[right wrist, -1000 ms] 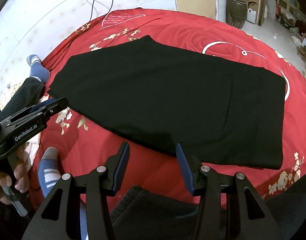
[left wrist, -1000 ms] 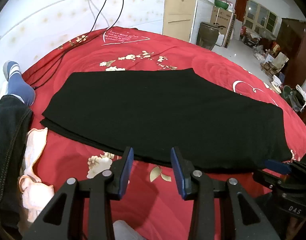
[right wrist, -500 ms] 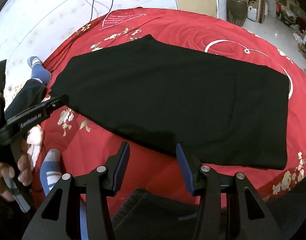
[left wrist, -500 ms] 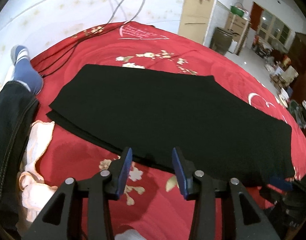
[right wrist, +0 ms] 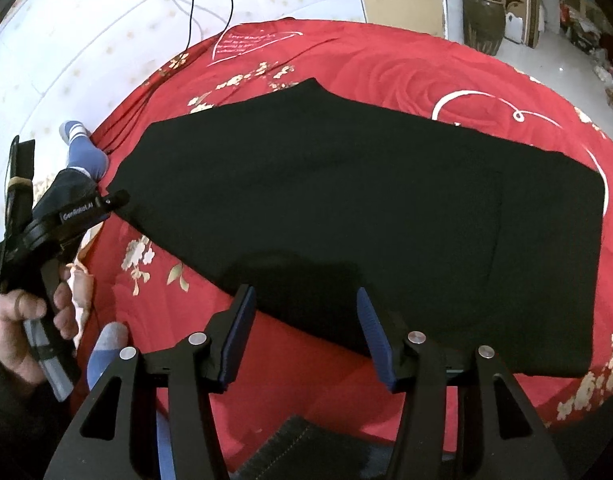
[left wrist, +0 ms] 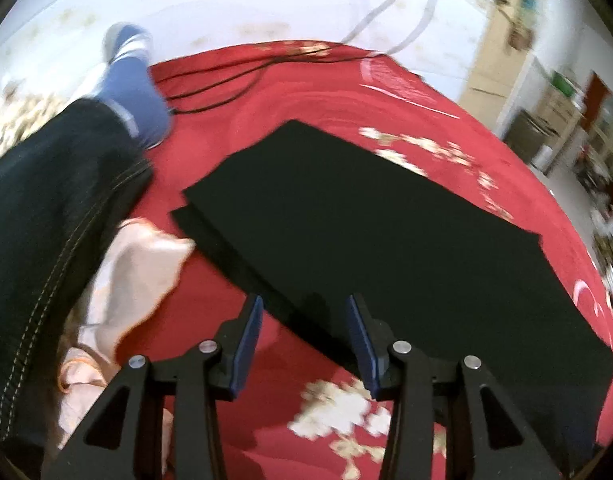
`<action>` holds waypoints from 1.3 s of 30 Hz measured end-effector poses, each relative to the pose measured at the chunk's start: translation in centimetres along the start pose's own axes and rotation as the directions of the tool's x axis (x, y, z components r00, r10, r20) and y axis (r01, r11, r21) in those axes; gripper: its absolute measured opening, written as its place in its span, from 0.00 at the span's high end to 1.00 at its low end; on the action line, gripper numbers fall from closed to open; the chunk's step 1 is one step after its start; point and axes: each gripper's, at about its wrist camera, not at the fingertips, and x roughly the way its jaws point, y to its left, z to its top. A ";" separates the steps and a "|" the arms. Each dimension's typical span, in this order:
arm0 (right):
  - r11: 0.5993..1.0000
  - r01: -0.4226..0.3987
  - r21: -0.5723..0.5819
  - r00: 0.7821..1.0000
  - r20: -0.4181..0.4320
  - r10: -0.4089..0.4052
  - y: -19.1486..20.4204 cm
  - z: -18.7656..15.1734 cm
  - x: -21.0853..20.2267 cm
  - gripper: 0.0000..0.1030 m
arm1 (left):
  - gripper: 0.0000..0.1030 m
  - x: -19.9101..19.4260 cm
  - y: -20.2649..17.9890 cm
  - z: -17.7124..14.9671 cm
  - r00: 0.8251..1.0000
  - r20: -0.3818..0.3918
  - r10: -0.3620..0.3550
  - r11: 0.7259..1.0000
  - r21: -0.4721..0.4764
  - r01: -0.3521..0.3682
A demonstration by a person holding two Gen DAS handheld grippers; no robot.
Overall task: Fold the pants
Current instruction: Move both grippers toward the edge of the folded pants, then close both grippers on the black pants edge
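Observation:
Black pants lie flat on the red bedspread, folded in half lengthwise with the two legs stacked. In the left wrist view the pants show their leg ends at the near left. My left gripper is open and empty, hovering just above the pants' near edge close to the leg ends. It also shows in the right wrist view, held in a hand at the left. My right gripper is open and empty, above the near edge at the middle of the pants.
The red flowered bedspread covers the bed. A person's leg in dark jeans with a blue sock lies at the left. A pale pink cloth sits beside the leg ends. Black cables cross the far side.
My left gripper has swung left toward the leg ends of the pants, and its view is blurred by the motion. My right gripper has stayed almost still. Both remain open.

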 end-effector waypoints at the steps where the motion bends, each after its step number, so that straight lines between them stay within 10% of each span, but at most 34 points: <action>1: 1.000 -0.007 -0.002 1.000 0.001 0.007 0.0 0.0 0.0 0.48 | 0.54 0.4 0.5 0.0 1.000 -0.008 0.011 1.000 -0.023 -0.011; 17: 0.995 -0.078 0.068 0.997 -0.021 0.080 -0.9 0.7 1.1 0.48 | 0.47 5.1 3.0 3.0 0.997 0.072 0.008 0.991 -0.134 0.002; 22: 0.992 -0.097 0.086 0.995 -0.024 0.100 -1.1 0.9 1.4 0.48 | 0.89 5.5 2.8 4.1 0.995 0.088 0.050 0.992 -0.119 -0.039; 30: 0.987 -0.114 0.113 0.993 0.008 0.114 -1.5 1.1 0.8 0.48 | 0.94 1.8 0.2 5.5 0.981 0.133 -0.139 0.988 -0.049 0.147; 34: 0.983 -0.123 0.138 0.992 0.040 0.118 -1.9 1.4 -0.3 0.48 | 0.94 -2.4 -5.6 4.9 0.934 0.155 -0.321 0.939 0.180 0.293; 39: 0.979 -0.109 0.170 0.992 0.081 0.097 -3.2 2.1 -2.0 0.48 | 0.94 -5.6 -13.2 0.5 0.863 0.032 -0.504 0.786 0.432 0.443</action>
